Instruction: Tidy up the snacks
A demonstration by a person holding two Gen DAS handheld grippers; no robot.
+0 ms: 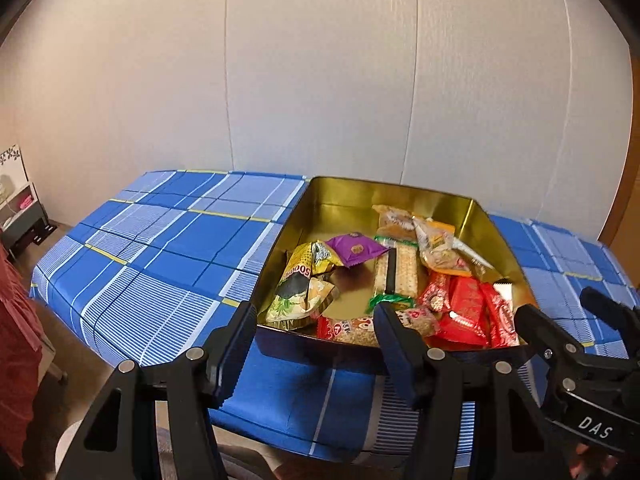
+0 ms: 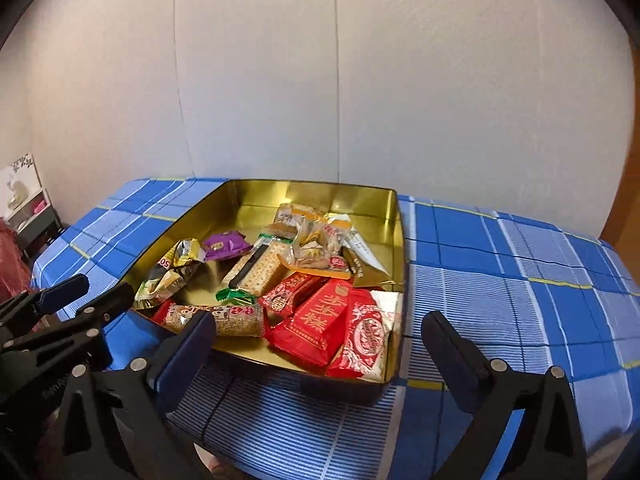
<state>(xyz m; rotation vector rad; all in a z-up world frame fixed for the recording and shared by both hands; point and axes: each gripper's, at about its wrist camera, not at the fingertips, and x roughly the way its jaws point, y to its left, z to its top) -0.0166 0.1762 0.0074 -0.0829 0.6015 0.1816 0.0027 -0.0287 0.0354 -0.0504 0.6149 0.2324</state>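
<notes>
A gold tin box (image 1: 352,192) (image 2: 312,190) stands on the blue plaid table and holds several snack packets: red packets (image 1: 466,314) (image 2: 324,314), a cracker pack (image 1: 396,272) (image 2: 256,268), a purple packet (image 1: 354,249) (image 2: 224,245), a yellow seed bag (image 1: 300,288) (image 2: 172,276) and a sesame bar (image 2: 224,320). My left gripper (image 1: 316,326) is open and empty, just before the tin's near wall. My right gripper (image 2: 320,344) is open and empty over the tin's near edge. Each gripper also shows in the other's view, the right one (image 1: 568,312) and the left one (image 2: 102,286).
The blue plaid tablecloth (image 1: 160,256) (image 2: 520,280) covers the table left and right of the tin. A white wall stands behind. A small shelf (image 1: 20,208) stands at far left, beyond the table edge.
</notes>
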